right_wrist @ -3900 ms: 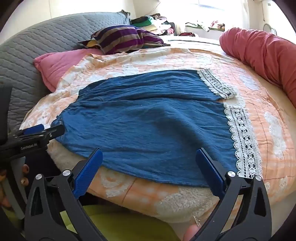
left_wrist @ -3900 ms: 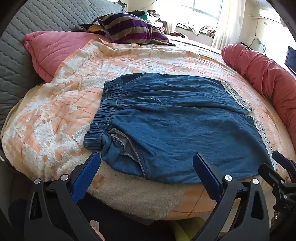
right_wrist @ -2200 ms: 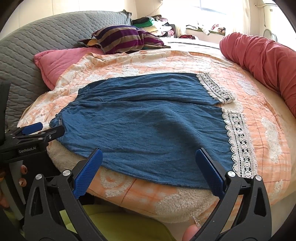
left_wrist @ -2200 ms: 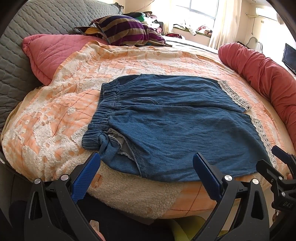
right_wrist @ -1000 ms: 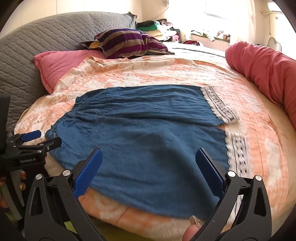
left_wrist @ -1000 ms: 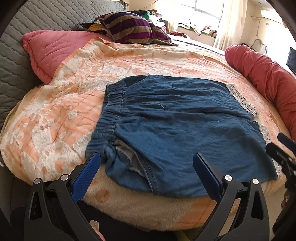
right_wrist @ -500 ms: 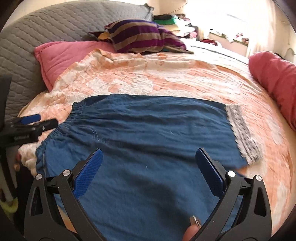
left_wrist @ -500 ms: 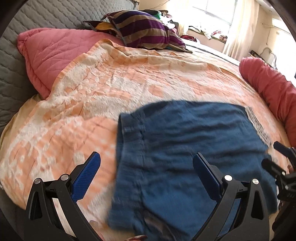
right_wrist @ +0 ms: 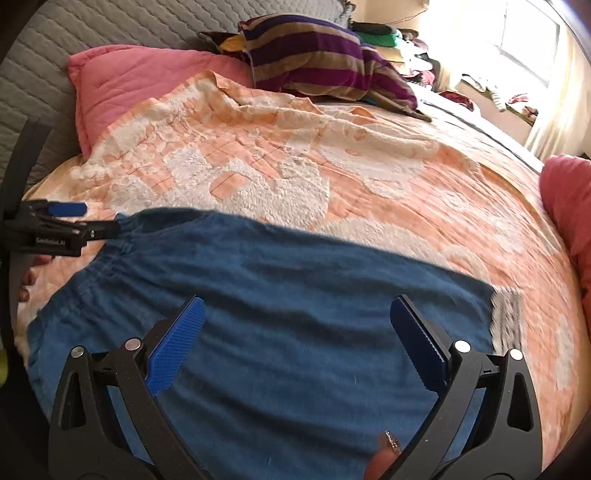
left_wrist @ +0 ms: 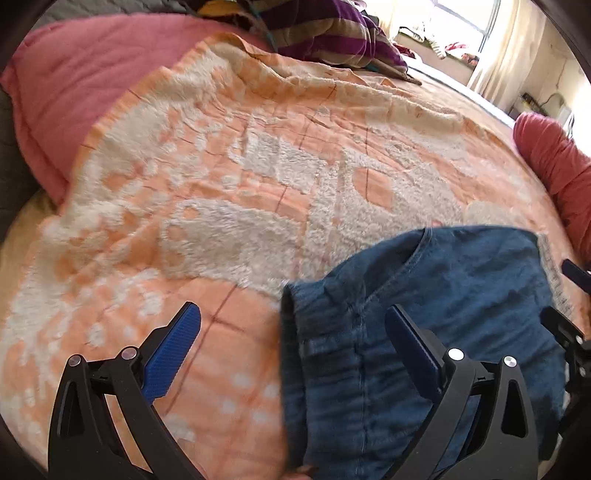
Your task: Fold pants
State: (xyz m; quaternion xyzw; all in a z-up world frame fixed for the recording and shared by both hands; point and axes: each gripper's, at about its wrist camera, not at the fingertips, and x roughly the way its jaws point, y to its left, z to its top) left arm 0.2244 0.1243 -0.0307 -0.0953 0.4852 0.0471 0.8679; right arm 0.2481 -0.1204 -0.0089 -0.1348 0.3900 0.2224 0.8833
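Observation:
Blue denim pants (right_wrist: 295,288) lie flat on the orange and white blanket (right_wrist: 332,166), elastic waistband (left_wrist: 295,332) to the left and lace hem (right_wrist: 506,321) to the right. My left gripper (left_wrist: 293,350) is open low over the waistband end, its right finger above the denim and its left finger above the blanket. From the right wrist view, the left gripper (right_wrist: 62,229) sits at the far waistband corner. My right gripper (right_wrist: 297,347) is open above the middle of the pants, nothing between its fingers. The near edge of the pants is hidden below both views.
A pink pillow (right_wrist: 140,88) and a striped purple pillow (right_wrist: 317,62) lie at the back against the grey quilted headboard (right_wrist: 74,40). A red bolster (right_wrist: 569,206) runs along the right side. A bright window (right_wrist: 524,33) is at the far right.
Both grippers have moved forward and lower over the bed, from its near edge to above the pants. The pants lie as before. Both stay open.

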